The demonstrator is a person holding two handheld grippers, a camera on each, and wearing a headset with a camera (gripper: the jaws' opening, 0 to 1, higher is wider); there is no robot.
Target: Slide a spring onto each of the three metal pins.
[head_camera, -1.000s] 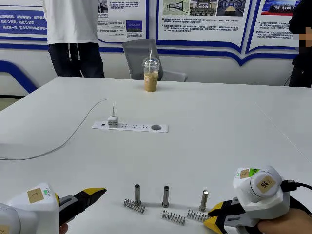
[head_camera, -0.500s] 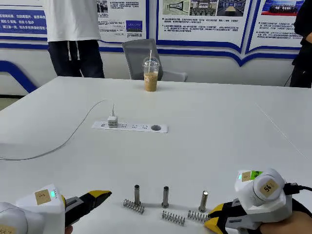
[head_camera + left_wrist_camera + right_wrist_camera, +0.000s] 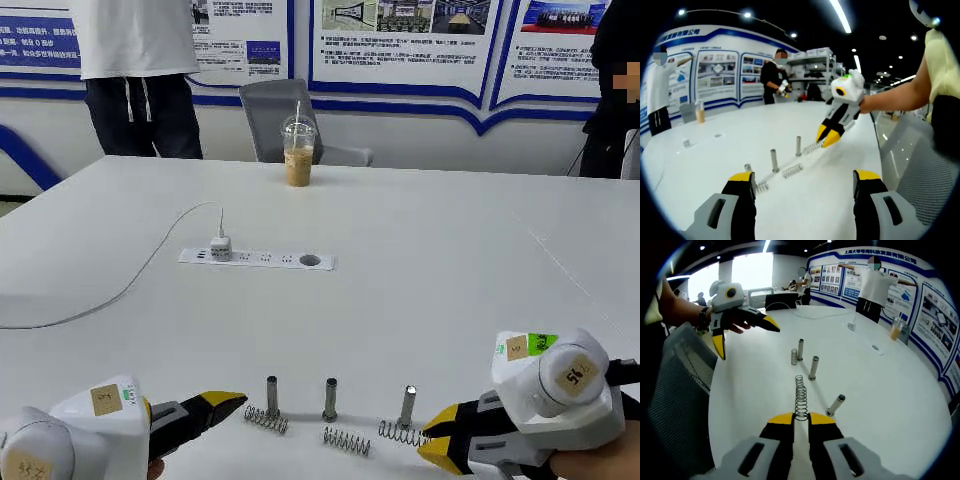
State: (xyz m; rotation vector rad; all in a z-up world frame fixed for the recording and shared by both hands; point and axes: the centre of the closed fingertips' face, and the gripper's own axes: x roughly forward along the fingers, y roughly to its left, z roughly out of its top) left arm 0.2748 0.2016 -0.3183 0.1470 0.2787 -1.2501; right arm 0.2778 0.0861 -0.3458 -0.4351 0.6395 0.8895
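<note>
Plainly, a white table (image 3: 420, 250) is spread under everything. The left gripper (image 3: 804, 176) is held low over it with its jaws wide apart, while the right gripper (image 3: 801, 419) is clamped on one end of a spring (image 3: 801, 405), just beside the rightmost pin (image 3: 835, 405). Three metal pins (image 3: 330, 397) are stood upright in a row. Two more springs (image 3: 346, 441) are laid flat at the feet of the other pins.
</note>
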